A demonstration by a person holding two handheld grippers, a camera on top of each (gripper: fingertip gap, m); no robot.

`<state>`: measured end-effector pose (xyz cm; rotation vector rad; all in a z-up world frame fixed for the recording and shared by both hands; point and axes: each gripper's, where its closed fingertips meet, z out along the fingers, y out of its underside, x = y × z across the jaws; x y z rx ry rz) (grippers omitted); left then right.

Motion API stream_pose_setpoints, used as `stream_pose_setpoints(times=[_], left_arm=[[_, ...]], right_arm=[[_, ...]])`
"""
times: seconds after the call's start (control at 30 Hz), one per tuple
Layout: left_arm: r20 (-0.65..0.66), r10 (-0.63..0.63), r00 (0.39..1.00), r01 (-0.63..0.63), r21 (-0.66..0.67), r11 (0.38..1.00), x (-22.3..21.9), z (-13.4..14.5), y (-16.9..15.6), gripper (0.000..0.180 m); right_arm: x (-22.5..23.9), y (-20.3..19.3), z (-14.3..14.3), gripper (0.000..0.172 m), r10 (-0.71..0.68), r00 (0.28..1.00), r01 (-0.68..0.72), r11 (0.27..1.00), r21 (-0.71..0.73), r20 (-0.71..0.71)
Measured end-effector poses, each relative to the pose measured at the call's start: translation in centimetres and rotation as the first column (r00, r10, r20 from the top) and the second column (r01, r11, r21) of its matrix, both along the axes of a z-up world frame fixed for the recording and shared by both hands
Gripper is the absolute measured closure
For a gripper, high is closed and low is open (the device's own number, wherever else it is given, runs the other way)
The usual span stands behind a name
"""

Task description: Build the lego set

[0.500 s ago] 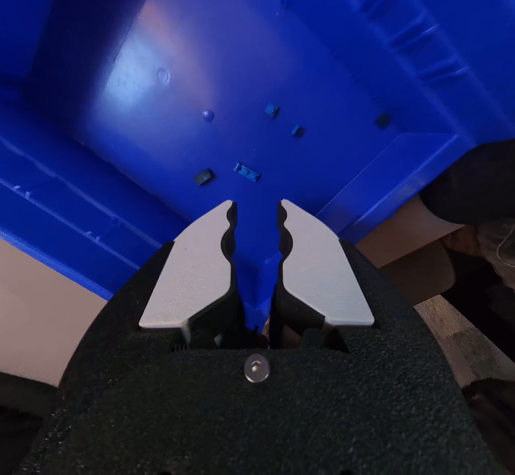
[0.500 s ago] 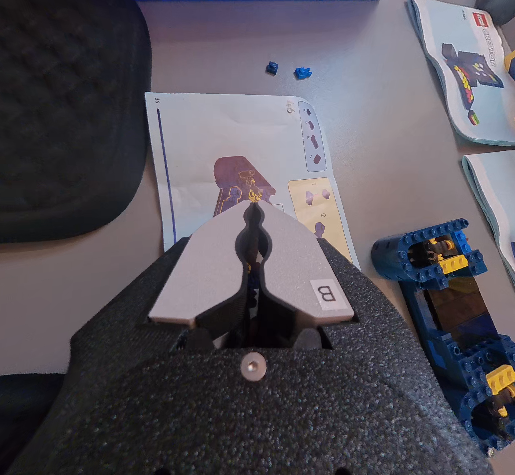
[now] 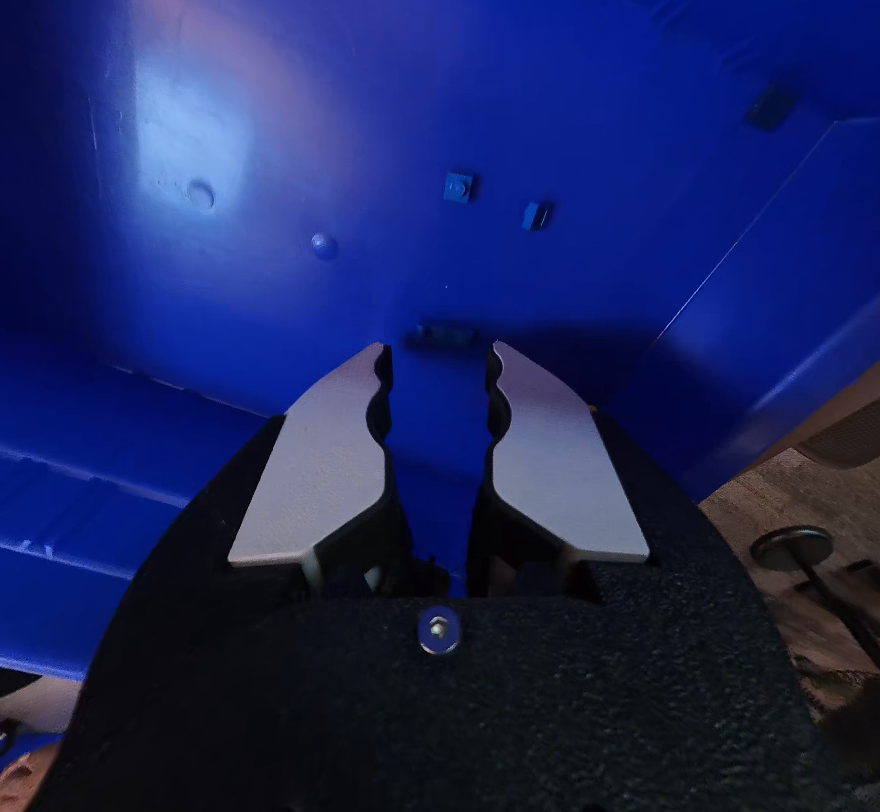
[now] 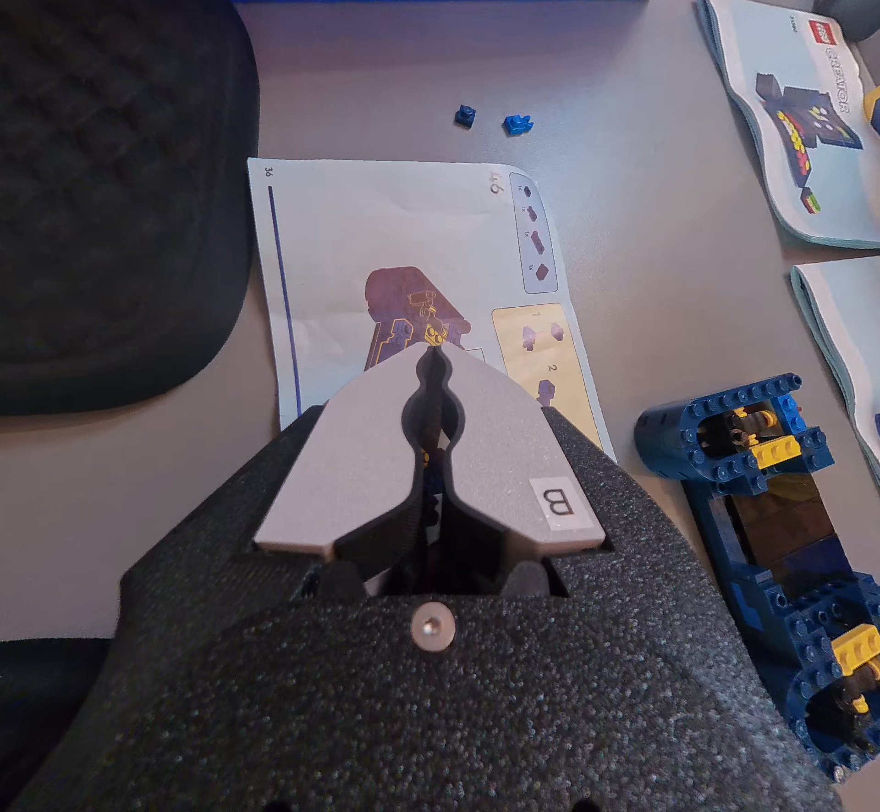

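The left gripper (image 3: 440, 346) reaches down inside a blue plastic bin (image 3: 762, 360), its jaws released and standing apart with only the bin floor between them. Nearest to it is a small dark-blue plate (image 3: 443, 335), blurred and in shadow, lying just beyond the fingertips and not between the pads. Farther along the floor lie a square blue one-stud plate (image 3: 459, 188), a small blue clip piece (image 3: 535, 216), a round blue dome piece (image 3: 324, 246) and, near the far wall, a dark flat tile (image 3: 767, 109). The right gripper (image 4: 434, 351) hovers over a loose instruction page (image 4: 405, 227) on the grey table (image 4: 619, 198), its jaws clenched tip to tip. Only the right wrist view shows the tabletop: two small blue bricks (image 4: 465, 115) (image 4: 517, 124) beyond the page, a partly built dark-blue and yellow brick model (image 4: 743, 455) to the right, two booklets (image 4: 790, 122) (image 4: 843, 336), a black padded cushion (image 4: 109, 170) and the bin's outer wall. Only the left wrist view shows the bin's inside and its loose pieces.
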<state>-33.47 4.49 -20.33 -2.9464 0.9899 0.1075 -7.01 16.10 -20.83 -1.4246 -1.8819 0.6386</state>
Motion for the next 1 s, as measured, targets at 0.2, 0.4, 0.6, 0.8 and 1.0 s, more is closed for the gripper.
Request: stream_pose_setpoints(times=[0.2,0.4,0.6,0.8,1.0], left_arm=[[0.021,-0.014,1.0,0.014,-0.021,1.0,0.4,-0.6,0.1,0.15],[0.06,0.02,0.998,-0.017,-0.05,0.999,0.7,-0.7,-0.1,0.157],[0.072,0.043,0.996,-0.043,0.001,0.999,0.8,0.9,0.7,0.157],[0.016,-0.025,1.0,0.022,0.189,0.982,2.8,8.2,4.9,0.158],[0.191,-0.257,0.947,0.173,0.369,0.913,12.6,13.4,10.2,0.158]], right_arm=[[0.0,0.0,0.0,0.172,0.0,1.0,0.0,1.0,-0.001,0.0],[0.0,0.0,0.0,0.172,0.0,1.0,0.0,1.0,0.0,0.0],[0.0,0.0,0.0,0.172,-0.001,1.0,0.001,1.0,-0.01,0.0],[-0.1,-0.1,0.0,0.172,0.0,1.0,0.0,1.0,0.006,-0.001],[-0.1,-0.1,0.0,0.172,0.0,1.0,0.0,1.0,0.001,-0.001]])
